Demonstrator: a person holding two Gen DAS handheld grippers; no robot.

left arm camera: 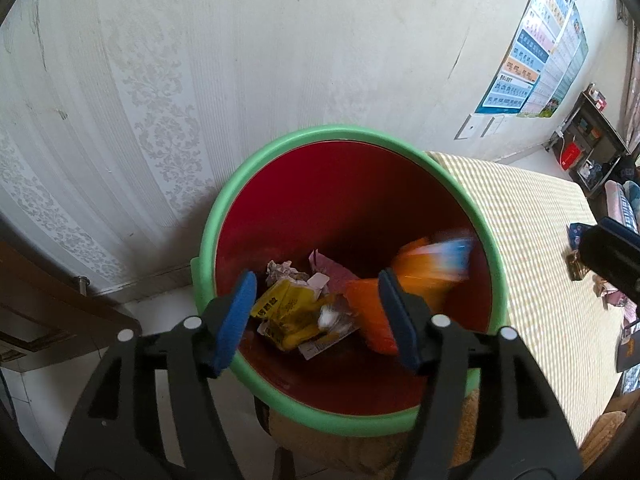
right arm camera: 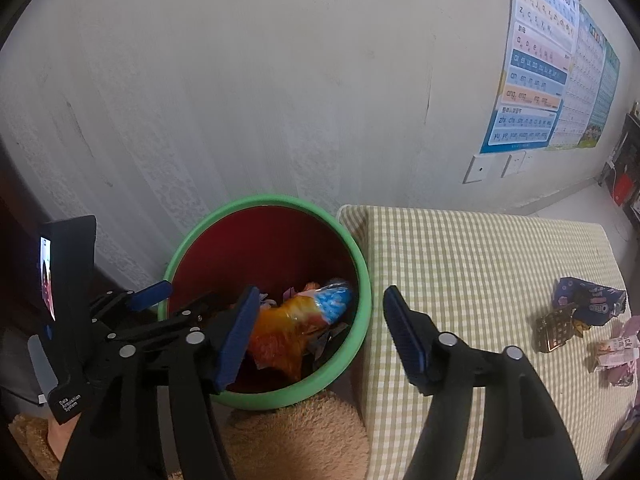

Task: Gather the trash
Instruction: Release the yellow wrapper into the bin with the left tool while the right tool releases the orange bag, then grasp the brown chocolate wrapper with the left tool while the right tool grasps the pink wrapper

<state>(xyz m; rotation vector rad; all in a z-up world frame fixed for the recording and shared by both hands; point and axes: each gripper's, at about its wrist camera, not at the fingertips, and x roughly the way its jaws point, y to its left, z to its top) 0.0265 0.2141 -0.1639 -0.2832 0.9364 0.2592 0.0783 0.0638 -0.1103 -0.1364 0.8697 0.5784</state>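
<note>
A red bin with a green rim (left arm camera: 248, 168) (right arm camera: 360, 256) stands against the wall beside a checked mattress. Inside lie a yellow wrapper (left arm camera: 286, 312), crumpled paper and an orange and blue snack bag (left arm camera: 432, 268) (right arm camera: 304, 320), blurred as if moving. My left gripper (left arm camera: 318, 316) is open and empty over the bin's mouth; it also shows in the right wrist view (right arm camera: 176, 300). My right gripper (right arm camera: 320, 332) is open and empty over the bin's right rim. More wrappers lie on the mattress: a dark blue one (right arm camera: 588, 300), a gold one (right arm camera: 556, 330) and a pink one (right arm camera: 616, 354).
The checked mattress (right arm camera: 480, 272) fills the right side. A fluffy tan cushion (right arm camera: 296, 440) sits under the bin's front. Posters (right arm camera: 536, 64) and wall sockets (right arm camera: 478, 169) are on the wall. A wooden door (left arm camera: 44, 304) is at the left, dark shelves (left arm camera: 588, 140) far right.
</note>
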